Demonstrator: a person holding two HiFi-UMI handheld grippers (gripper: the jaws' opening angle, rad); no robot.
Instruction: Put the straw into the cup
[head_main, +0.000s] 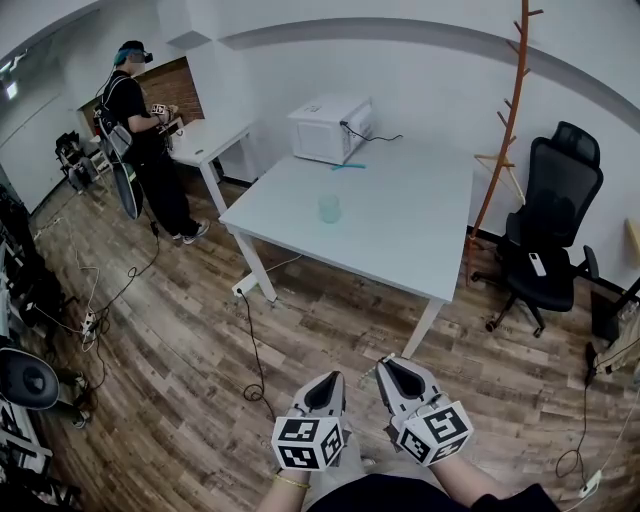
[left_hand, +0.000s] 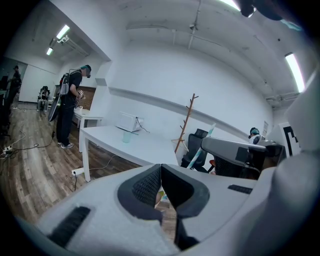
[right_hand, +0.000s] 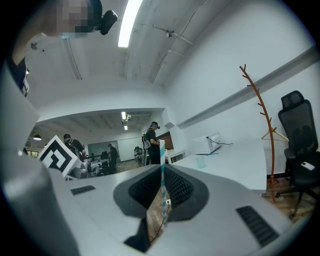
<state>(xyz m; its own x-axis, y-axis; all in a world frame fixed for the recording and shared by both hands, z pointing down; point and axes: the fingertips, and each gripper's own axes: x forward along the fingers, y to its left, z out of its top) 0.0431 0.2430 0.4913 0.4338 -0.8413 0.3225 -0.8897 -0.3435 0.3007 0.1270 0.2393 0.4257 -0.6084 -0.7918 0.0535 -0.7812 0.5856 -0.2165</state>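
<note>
A translucent pale-green cup stands alone on the white table, far ahead of both grippers; it also shows small as the cup and the cup. My right gripper hangs low over the wooden floor, shut on a teal-and-white striped straw that stands upright between its pads. From the left gripper view the straw sticks up out of the right gripper. My left gripper is beside it, its tips together and nothing in them.
A white microwave sits at the table's far end with a teal item next to it. A black office chair and a wooden coat rack stand right. A person stands at a second desk far left. Cables lie on the floor.
</note>
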